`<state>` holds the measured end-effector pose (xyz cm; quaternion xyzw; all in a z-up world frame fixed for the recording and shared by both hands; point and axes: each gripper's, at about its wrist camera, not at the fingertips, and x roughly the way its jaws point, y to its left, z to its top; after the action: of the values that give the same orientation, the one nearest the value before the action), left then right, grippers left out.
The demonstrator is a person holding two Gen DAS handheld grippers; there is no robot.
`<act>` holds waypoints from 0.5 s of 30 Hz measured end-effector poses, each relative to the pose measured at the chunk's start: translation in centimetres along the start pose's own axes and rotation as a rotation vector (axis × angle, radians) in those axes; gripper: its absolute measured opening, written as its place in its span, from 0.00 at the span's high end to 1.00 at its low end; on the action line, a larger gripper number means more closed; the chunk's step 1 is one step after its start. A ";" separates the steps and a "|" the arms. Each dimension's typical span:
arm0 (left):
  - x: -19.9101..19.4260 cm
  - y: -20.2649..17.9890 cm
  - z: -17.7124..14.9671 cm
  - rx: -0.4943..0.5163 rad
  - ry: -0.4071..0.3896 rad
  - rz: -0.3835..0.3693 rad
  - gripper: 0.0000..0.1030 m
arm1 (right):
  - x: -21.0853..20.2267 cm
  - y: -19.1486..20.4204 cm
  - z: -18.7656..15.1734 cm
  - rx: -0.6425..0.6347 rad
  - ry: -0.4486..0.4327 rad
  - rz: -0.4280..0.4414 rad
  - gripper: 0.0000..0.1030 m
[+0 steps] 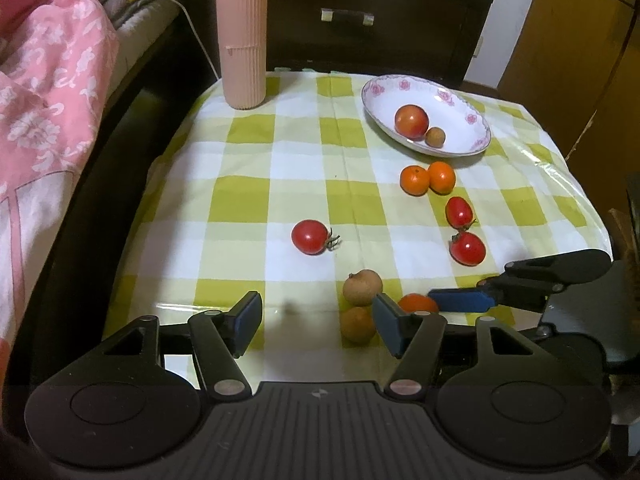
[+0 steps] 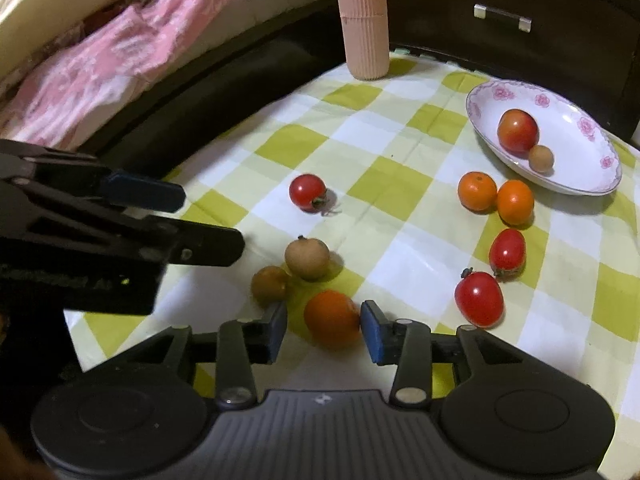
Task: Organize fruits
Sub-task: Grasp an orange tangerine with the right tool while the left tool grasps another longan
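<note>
One orange [image 2: 332, 318] between right gripper [image 2: 324, 332] pads

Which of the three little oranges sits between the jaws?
The lone orange at the near edge, beside the two brown fruits, between the right gripper's jaws. The other two oranges touch each other by the plate.

A bench under a green-and-white checked cloth [image 1: 248, 200] carries a tall pink ribbed container [image 1: 241, 36], a flowered plate [image 1: 464, 92], three cherry tomatoes [image 1: 309, 237], three small oranges [image 1: 415, 180] and two brown longans [image 1: 362, 287].
</note>
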<state>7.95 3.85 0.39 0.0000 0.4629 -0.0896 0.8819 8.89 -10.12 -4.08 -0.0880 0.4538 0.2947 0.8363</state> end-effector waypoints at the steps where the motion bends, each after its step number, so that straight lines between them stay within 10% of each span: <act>1: 0.1 0.0 0.0 0.000 0.005 -0.001 0.34 | 0.3 -0.1 -0.1 0.003 0.011 -0.009 0.64; 15: 3.7 -3.0 -2.0 0.156 0.085 0.019 0.49 | -2.9 -3.4 -1.3 0.114 -0.042 0.010 0.66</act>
<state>7.92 0.44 -3.51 0.0769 0.4914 -0.1169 0.8596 8.73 -14.62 -2.94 -0.0317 0.4526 0.2741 0.8479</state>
